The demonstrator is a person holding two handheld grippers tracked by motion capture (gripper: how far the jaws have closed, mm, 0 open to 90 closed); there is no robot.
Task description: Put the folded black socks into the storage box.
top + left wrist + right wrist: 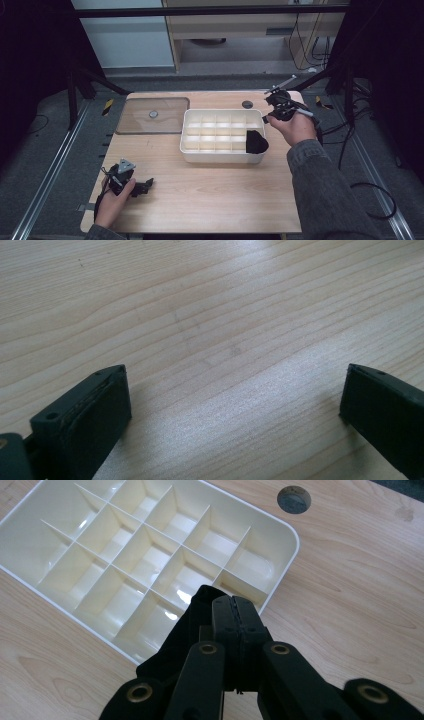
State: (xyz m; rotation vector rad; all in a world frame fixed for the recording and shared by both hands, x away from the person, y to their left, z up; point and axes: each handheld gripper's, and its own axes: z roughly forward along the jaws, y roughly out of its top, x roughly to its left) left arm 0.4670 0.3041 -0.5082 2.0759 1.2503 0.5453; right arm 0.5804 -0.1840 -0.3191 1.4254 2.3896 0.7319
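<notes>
A white divided tray (222,157) sits mid-table, its compartments bare apart from a black cloth (256,141) hanging over the front right corner. My right gripper (266,119) hovers above that corner, held in a hand with a grey sleeve. In the right gripper view its jaws are pressed together, so the right gripper (235,605) is shut on the black cloth (175,645), which droops to the left over the tray rim (286,567). My left gripper (145,186) rests near the front left of the table. The left gripper (235,390) is open over bare wood.
A clear flat lid (152,115) with a small knob lies left of the tray at the back. A round cable hole (247,104) sits behind the tray, also seen as the hole (294,499). Cables trail off the table's right edge.
</notes>
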